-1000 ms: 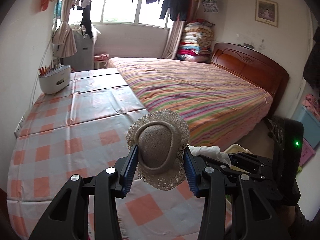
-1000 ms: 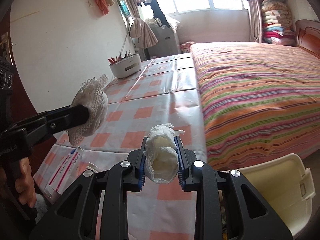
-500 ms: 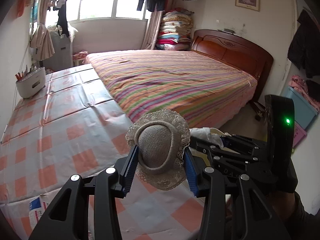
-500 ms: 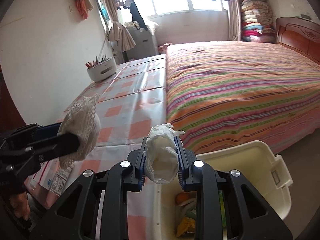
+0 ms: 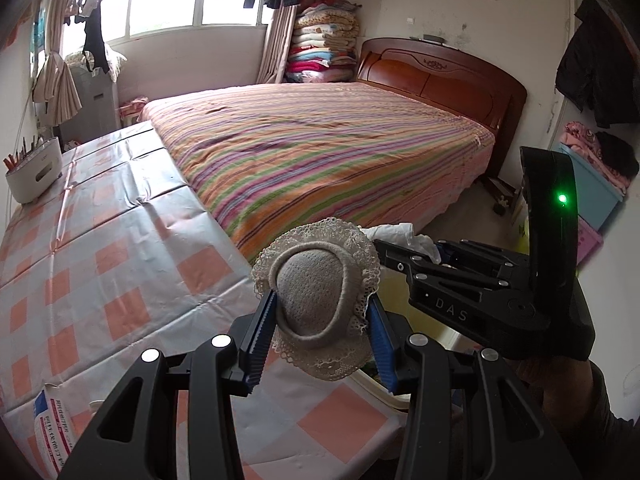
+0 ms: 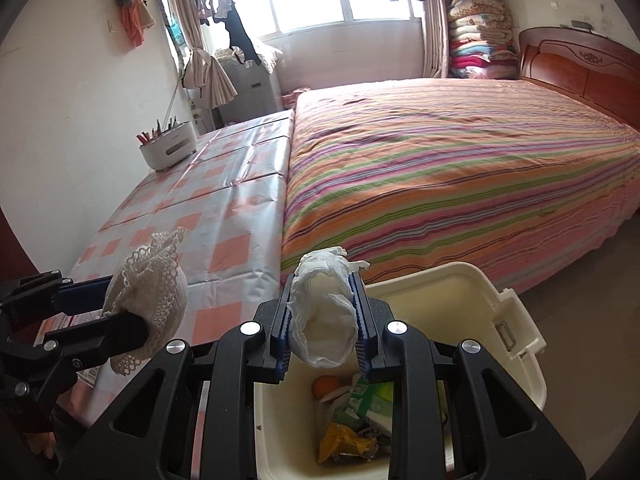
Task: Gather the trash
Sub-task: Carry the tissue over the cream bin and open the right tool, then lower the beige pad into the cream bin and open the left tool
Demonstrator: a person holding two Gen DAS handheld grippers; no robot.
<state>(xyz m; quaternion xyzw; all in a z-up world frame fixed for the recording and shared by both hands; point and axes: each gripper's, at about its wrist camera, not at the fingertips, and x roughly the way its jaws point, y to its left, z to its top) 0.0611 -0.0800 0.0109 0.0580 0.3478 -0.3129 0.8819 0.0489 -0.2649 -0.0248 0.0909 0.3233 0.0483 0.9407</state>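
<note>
A table [image 5: 120, 208] covered in a glossy orange-and-white checked cloth stands against the striped bed [image 6: 460, 168]. A white holder of pencils [image 6: 168, 150] sits at its far end by the wall, and a printed packet [image 5: 50, 424] lies at its near corner.

The letters "DAS" stand in pale print on the black body of the right claw [image 5: 430, 252], seen right of centre in the left wrist view. A white packet [image 5: 52, 424] at the lower left of that view, lying on the table [image 5: 120, 240], carries a blue patch and lines of red print, too small and tilted to read. Nothing else is legible.
</note>
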